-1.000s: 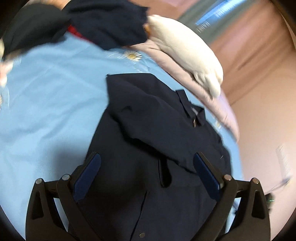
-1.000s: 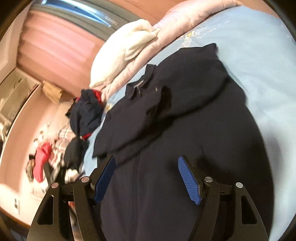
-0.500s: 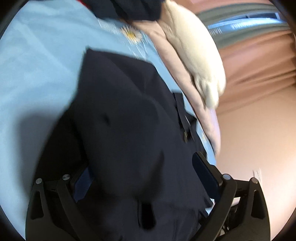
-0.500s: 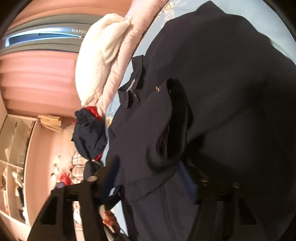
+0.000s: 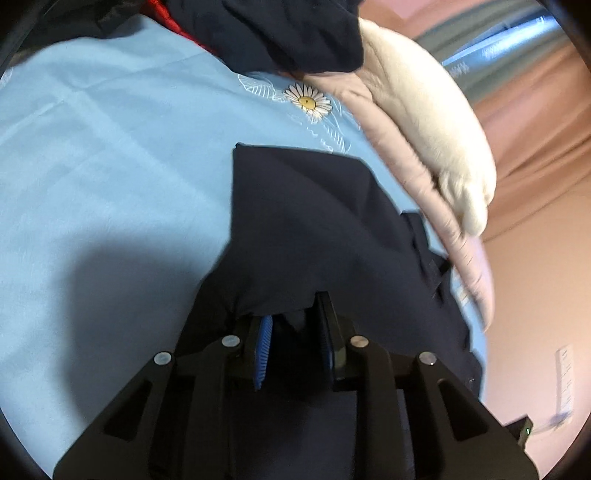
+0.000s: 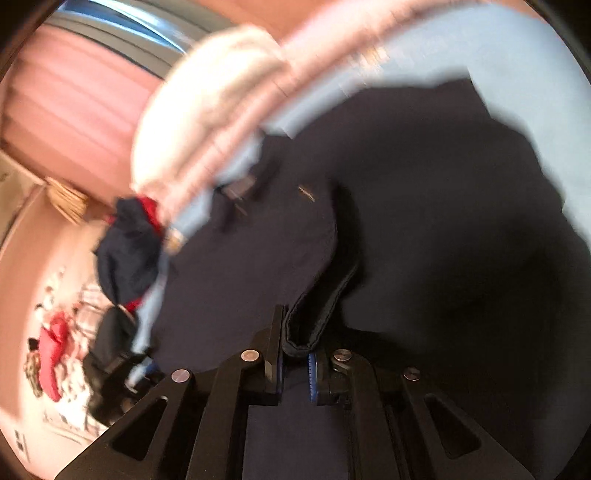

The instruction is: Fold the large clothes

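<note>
A large navy shirt (image 5: 314, 221) lies on the light blue bed sheet (image 5: 110, 166), partly folded, its collar toward the pillows. My left gripper (image 5: 295, 332) is shut on a bunched fold of the shirt near the middle of the left wrist view. In the blurred right wrist view the same navy shirt (image 6: 424, 221) fills the frame. My right gripper (image 6: 295, 354) is shut on a thick hemmed edge of it, and the fabric rises from between the pads.
A white pillow (image 5: 424, 122) and a pink quilt (image 5: 399, 158) lie along the bed's far side. A pile of dark and red clothes (image 5: 288, 33) sits at the head of the sheet. More clothes (image 6: 51, 347) lie on the floor beside the bed.
Both grippers were open above the shirt a second ago. They came down onto it and closed, each now pinching a fold of the navy fabric.
</note>
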`<state>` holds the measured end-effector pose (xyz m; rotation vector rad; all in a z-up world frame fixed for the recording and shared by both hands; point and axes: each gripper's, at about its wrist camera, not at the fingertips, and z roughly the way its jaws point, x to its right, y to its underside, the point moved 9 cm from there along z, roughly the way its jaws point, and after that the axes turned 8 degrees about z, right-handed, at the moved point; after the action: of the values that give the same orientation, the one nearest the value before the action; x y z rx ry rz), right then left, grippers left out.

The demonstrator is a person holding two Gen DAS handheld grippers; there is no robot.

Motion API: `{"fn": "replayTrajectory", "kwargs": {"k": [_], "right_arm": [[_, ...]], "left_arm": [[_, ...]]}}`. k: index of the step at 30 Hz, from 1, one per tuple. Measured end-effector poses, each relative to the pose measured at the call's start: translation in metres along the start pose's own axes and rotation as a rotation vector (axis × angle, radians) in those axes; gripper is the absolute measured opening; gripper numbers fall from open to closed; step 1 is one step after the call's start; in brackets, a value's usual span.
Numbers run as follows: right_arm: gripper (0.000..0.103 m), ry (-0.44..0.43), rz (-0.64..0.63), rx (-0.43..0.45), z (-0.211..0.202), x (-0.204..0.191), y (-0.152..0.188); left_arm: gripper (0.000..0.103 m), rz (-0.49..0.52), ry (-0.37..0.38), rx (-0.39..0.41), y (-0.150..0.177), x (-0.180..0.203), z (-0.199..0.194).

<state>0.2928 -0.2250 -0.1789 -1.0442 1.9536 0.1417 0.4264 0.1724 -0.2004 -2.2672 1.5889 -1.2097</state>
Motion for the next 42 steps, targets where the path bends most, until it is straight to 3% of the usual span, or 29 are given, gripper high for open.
{"fn": "replayTrajectory", "kwargs": {"k": [3,4,5,6,8,10,13,14,17,22,28,31,32,33,42], "right_arm": [[0.015,-0.041,-0.015,0.006,-0.019,0.000,-0.003],[0.024,-0.027,-0.040,0.022,-0.025,-0.003,-0.005],[0.028,0.012,-0.084,0.050,-0.035,-0.005,-0.007],[0.028,0.067,-0.138,0.094,-0.045,-0.008,-0.010],[0.038,0.154,-0.233,0.176,-0.056,-0.020,-0.014],[0.039,0.175,-0.332,0.218,-0.064,-0.036,-0.015],[0.039,0.150,-0.440,0.184,-0.049,-0.059,-0.008],[0.039,0.153,-0.471,0.176,-0.041,-0.063,-0.007],[0.039,0.215,-0.529,0.165,-0.018,-0.060,-0.005],[0.034,0.285,-0.536,0.133,0.007,-0.027,-0.005],[0.035,0.274,-0.523,0.129,-0.005,-0.030,-0.007],[0.047,0.234,-0.460,0.121,-0.031,-0.031,0.005],[0.050,0.225,-0.452,0.121,-0.044,-0.030,0.012],[0.050,0.223,-0.451,0.124,-0.053,-0.027,0.017],[0.061,0.233,-0.329,0.179,-0.164,0.050,0.074]], "left_arm": [[0.031,0.078,-0.028,-0.041,0.002,0.001,-0.015],[0.031,0.107,-0.042,-0.045,0.002,0.001,-0.020],[0.041,0.166,-0.089,-0.046,0.001,0.003,-0.028],[0.064,0.222,-0.155,-0.032,0.000,0.003,-0.037],[0.075,0.307,-0.193,0.014,-0.001,0.009,-0.052],[0.075,0.398,-0.194,0.059,-0.004,0.026,-0.062],[0.073,0.508,-0.178,0.054,0.005,0.053,-0.052],[0.068,0.526,-0.167,0.047,0.009,0.060,-0.046],[0.039,0.609,-0.176,0.014,0.027,0.076,-0.018],[0.039,0.617,-0.224,-0.094,0.047,0.058,0.026],[0.040,0.540,-0.174,-0.140,0.041,0.054,0.013],[0.061,0.518,-0.126,-0.133,0.048,0.056,-0.015],[0.075,0.518,-0.123,-0.123,0.051,0.054,-0.032],[0.082,0.520,-0.121,-0.111,0.055,0.051,-0.046],[0.088,0.429,-0.059,-0.112,0.142,-0.015,-0.158]]}}
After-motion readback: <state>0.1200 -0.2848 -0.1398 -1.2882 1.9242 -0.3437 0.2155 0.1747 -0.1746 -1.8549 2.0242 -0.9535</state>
